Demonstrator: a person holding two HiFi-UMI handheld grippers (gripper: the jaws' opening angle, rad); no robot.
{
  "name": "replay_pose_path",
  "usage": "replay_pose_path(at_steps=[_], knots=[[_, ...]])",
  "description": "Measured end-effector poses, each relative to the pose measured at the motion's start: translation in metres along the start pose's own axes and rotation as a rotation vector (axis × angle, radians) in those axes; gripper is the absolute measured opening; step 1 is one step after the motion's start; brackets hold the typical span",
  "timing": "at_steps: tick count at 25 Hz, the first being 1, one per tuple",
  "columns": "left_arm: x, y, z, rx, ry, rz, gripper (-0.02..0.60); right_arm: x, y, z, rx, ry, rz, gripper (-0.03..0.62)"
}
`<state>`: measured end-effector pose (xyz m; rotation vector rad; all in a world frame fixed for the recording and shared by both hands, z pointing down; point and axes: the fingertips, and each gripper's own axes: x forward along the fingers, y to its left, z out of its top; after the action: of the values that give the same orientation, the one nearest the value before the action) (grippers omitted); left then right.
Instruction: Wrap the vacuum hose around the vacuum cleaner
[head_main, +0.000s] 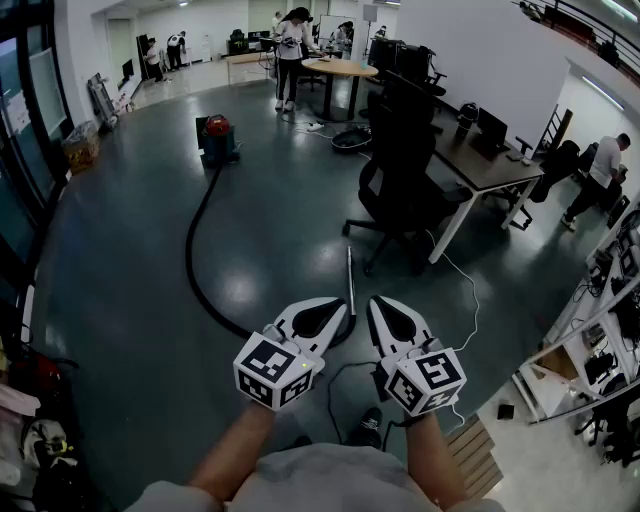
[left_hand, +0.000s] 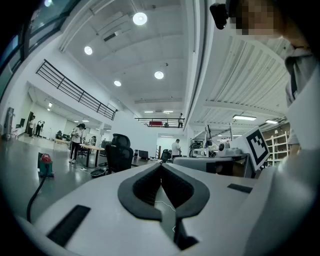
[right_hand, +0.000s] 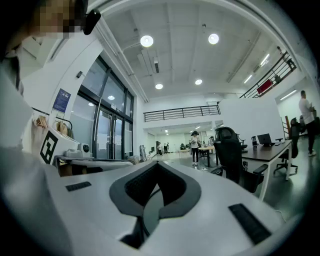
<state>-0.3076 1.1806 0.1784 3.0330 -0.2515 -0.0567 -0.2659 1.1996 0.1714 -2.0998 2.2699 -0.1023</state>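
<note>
one black vacuum hose (head_main: 195, 240) uncoiled across floor (head_main: 120, 300)

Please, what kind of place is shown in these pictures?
Probably a large open-plan office or lab hall. It has a long desk with a monitor, a black office chair, and a railed upper gallery under a high ceiling.

glossy dark grey floor (head_main: 120, 270), black office chair (head_main: 400, 190) drawn up to a long dark desk (head_main: 480, 168) bearing a monitor (head_main: 492, 125), round wooden table (head_main: 340, 68) farther back, person standing (head_main: 291, 50) beside it, another person (head_main: 600, 175) at far right
</note>
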Motion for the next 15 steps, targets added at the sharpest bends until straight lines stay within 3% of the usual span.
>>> replay_pose_path(at_steps=[15], knots=[[-0.0001,-0.0035,-0.0015,-0.005,0.007,-0.002,0.009,-0.0056,-0.0063,-0.0020,0.017,0.001,-0.029,0.003]])
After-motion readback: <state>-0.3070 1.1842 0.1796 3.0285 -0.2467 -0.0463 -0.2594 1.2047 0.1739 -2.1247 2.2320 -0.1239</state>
